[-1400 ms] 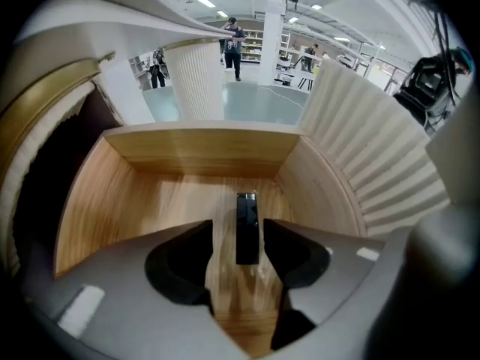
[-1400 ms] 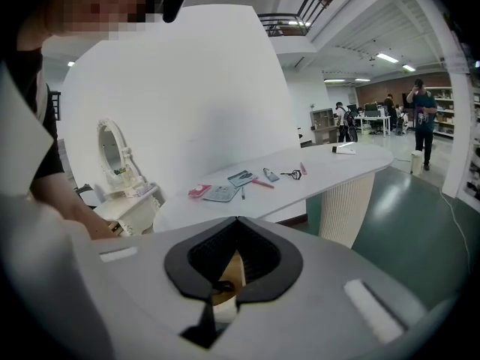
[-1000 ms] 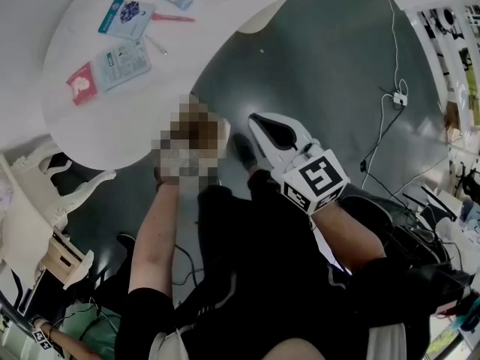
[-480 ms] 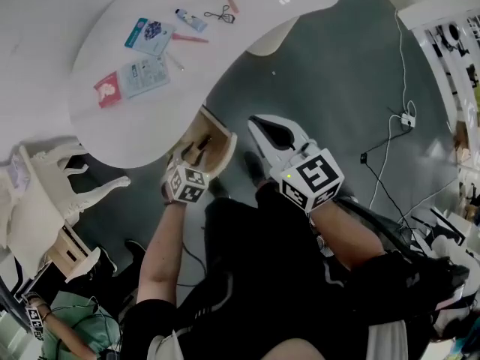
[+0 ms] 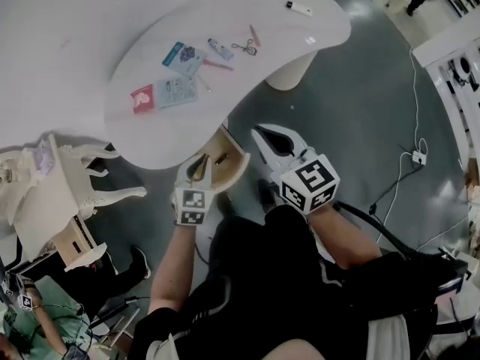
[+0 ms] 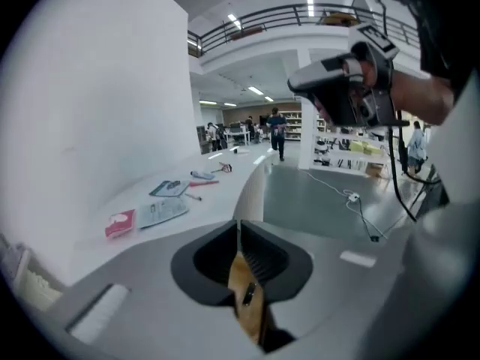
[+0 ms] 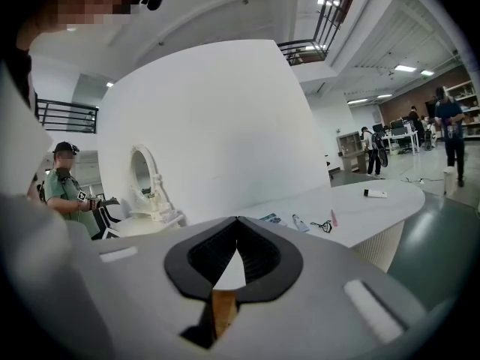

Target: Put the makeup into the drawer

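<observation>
Closing left gripper (image 5: 200, 160): its jaws have just been drawing together. We see the tips meet with nothing between them, only wood showing through the gap.
Right gripper (image 5: 257, 131): clenched as well, tips touching and empty. It hangs just right of the drawer, over the floor.
Drawer (image 5: 225, 158): pulled out from under the near edge of the white table (image 5: 300, 40), directly ahead of the left gripper's tips. A small dark thing shows on its wood; we cannot tell what it is.
Makeup: on the tabletop we see a red packet (image 5: 142, 98), pale sachet (image 5: 176, 91), blue packet (image 5: 184, 57), tube (image 5: 220, 49), eyelash curler (image 5: 244, 47) and pink pencil (image 5: 255, 35). A small white tube (image 5: 298, 7) lies well apart at the far end.
Direction from the tools: the makeup lies beyond the drawer, further onto the table. The packets sit up and left of the left gripper in the head view.
Long axis: the group strings out on a slant, from the red packet nearest us to the pencil farthest.
Nearer hand: the left gripper. We judge it suits the packets, and it must open first.
Writing: the print on the packets is too small for us to read. The gripper cubes carry only black-and-white square markers, and no brand is legible.
</observation>
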`<state>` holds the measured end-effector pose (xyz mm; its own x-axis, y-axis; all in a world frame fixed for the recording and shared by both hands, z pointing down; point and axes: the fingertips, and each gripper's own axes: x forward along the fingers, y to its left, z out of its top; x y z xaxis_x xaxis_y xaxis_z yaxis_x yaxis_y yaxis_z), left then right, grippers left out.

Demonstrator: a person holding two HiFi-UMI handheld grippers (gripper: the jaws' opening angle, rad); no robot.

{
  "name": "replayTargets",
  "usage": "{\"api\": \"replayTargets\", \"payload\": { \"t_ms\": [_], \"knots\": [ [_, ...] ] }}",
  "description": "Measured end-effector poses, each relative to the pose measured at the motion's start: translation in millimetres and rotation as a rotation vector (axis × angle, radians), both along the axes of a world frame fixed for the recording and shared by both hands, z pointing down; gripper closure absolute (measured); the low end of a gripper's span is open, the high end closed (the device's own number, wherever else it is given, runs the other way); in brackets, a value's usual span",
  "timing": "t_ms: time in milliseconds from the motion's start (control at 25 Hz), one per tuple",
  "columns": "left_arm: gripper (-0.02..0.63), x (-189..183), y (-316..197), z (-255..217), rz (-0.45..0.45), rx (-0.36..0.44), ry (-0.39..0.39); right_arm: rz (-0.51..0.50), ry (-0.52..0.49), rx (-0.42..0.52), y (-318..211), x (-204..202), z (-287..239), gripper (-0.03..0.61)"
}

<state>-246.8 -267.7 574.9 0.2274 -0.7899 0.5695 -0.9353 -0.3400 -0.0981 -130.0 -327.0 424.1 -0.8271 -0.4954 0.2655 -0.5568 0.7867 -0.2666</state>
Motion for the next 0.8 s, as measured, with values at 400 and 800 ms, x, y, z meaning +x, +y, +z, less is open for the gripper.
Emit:
{"api": "replayTargets", "payload": {
  "t_ms": [400, 800],
  "knots": [
    [0.614, -21.9, 24.0, -99.8, -0.223, 0.223, 0.236, -0.11, -0.046, 0.049, 14.7, -26.7, -28.2, 0.577],
    [0.614, -50.2, 54.9, -183.8, -0.383, 0.384, 0.238, -0.238, -0.069, 0.063, 25.0, -55.6, -40.8, 0.577]
  ]
}}
